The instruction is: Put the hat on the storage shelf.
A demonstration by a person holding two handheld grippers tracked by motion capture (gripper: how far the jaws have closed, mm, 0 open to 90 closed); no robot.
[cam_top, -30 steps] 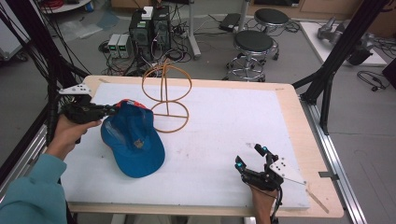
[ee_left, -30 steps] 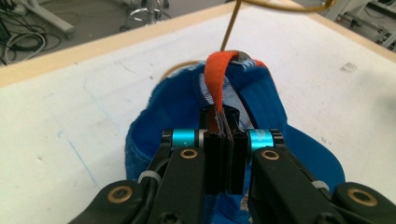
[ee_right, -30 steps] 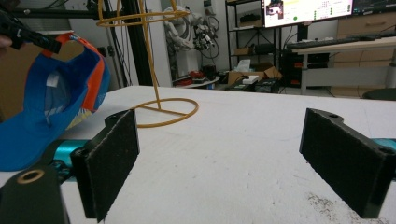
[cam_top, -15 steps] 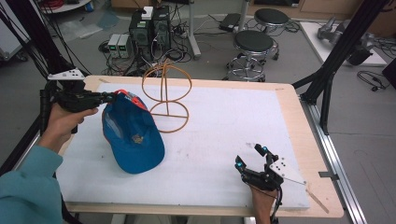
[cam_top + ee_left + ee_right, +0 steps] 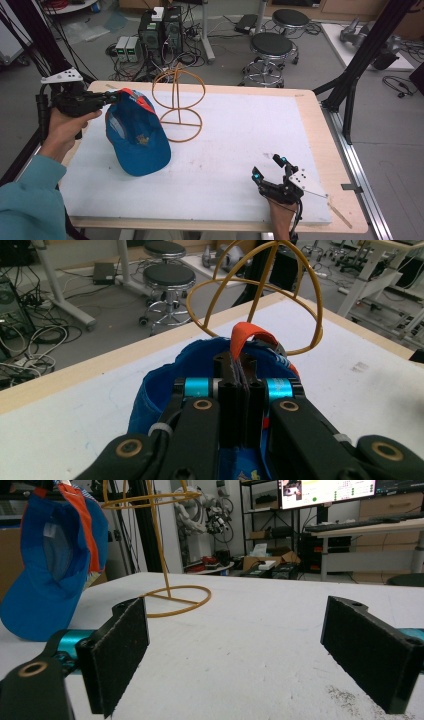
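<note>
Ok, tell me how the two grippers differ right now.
The left gripper is shut on the blue cap, pinching its orange strap; the right gripper is open and holds nothing. The left one is raised beside the wire stand; the right one sits low at the table's near edge. Both have black jaws.

Blue cloth cap (image 5: 136, 139) w/ orange strap (image 5: 248, 335): soft matt fabric, creased at the rim. Yellow-orange wire stand (image 5: 178, 100): thin smooth rod, slight sheen. Table (image 5: 320, 135): pale wood edge, top covered w/ white matt sheet, faintly scuffed, dark crumbs near right gripper (image 5: 270, 169). Left gripper (image 5: 240, 369): black matt plastic body, brass-look rivets, glossy blue anodised metal sleeves. Right jaws' pads: rough, grainy black, foam-like.
</note>
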